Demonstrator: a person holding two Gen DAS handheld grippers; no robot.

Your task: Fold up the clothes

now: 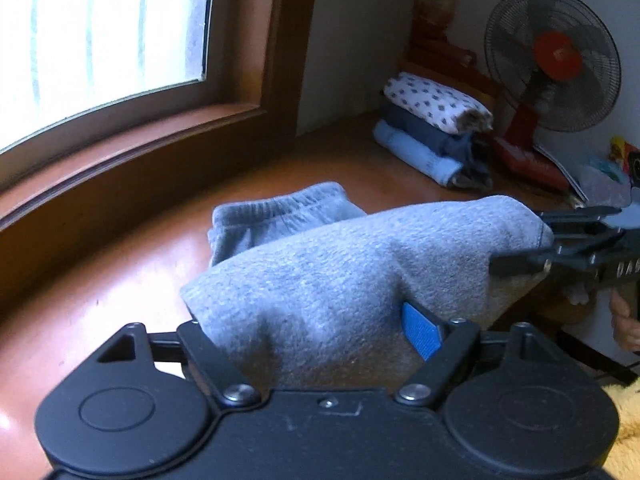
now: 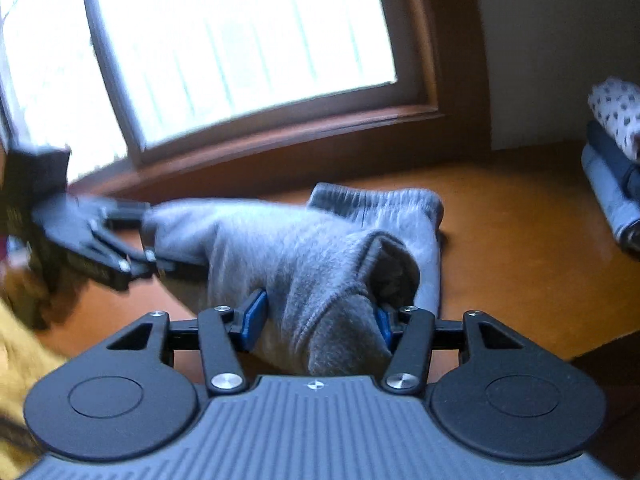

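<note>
Fold step in hand: grey sweatpants [image 1: 320, 276] raised off wooden floor [image 1: 120, 272], waistband end still resting there. Left gripper [image 1: 320, 336] and right gripper [image 2: 316, 320] jaws clamped on cloth. Next, likely: carry held edge over waistband, lower, release.

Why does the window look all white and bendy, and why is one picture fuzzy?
Left wrist view: the window is glared white, its frame curved by the fisheye lens. Right wrist view: the left gripper is smeared by motion blur; the grey pants stay fairly sharp.

The sweatpants [image 1: 320, 272] lie on the floor [image 1: 120, 280] below the window [image 1: 100, 40]; the folded stack [image 1: 432, 128] sits behind, beside the fan [image 1: 554, 60].
</note>
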